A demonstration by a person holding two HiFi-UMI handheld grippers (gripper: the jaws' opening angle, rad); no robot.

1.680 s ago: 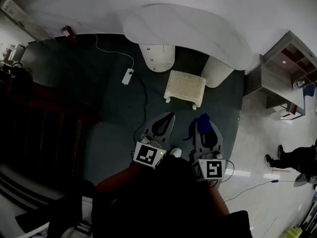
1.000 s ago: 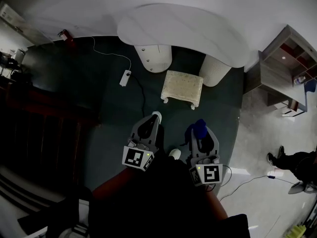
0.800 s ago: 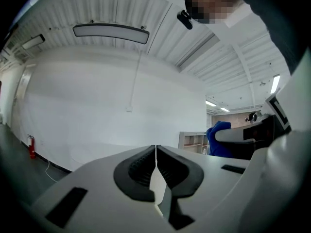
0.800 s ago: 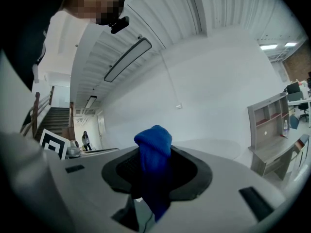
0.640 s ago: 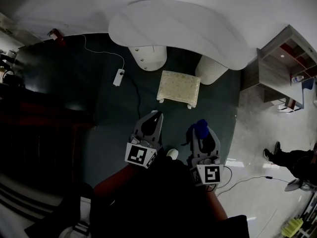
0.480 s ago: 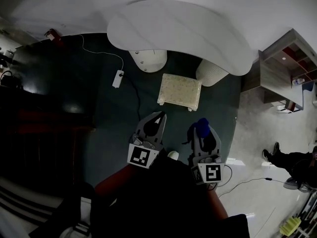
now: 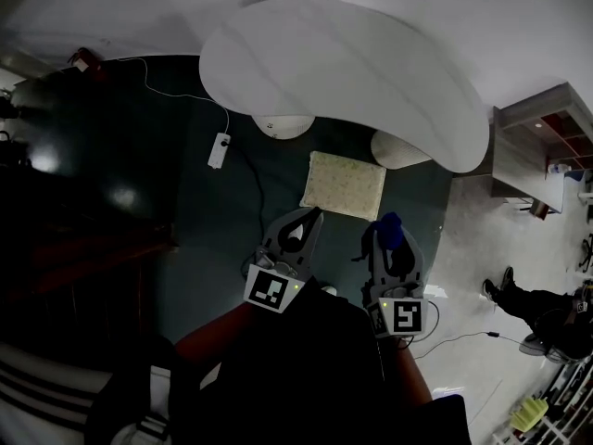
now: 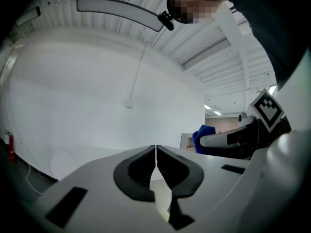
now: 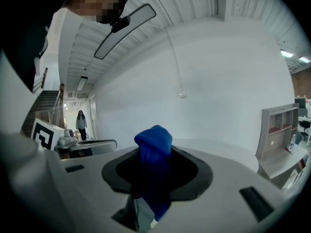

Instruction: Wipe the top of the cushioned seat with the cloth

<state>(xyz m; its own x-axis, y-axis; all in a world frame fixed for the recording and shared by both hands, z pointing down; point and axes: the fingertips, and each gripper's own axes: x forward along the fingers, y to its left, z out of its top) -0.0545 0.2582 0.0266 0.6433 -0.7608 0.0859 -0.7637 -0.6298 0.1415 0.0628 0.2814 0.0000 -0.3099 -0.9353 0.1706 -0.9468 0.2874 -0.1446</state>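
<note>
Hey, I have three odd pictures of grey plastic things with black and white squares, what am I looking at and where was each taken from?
No robot: a person holds a two-jaw gripper in each hand. The head view comes from a camera on the person's head, looking down at the left gripper and right gripper. The other two cameras ride on the grippers and look along their jaws. The squared cubes belong to the grippers. Ahead stands a cream cushioned seat, by a white table. The left gripper's jaws are together, holding nothing; the right gripper is shut on a blue cloth, short of the seat.
</note>
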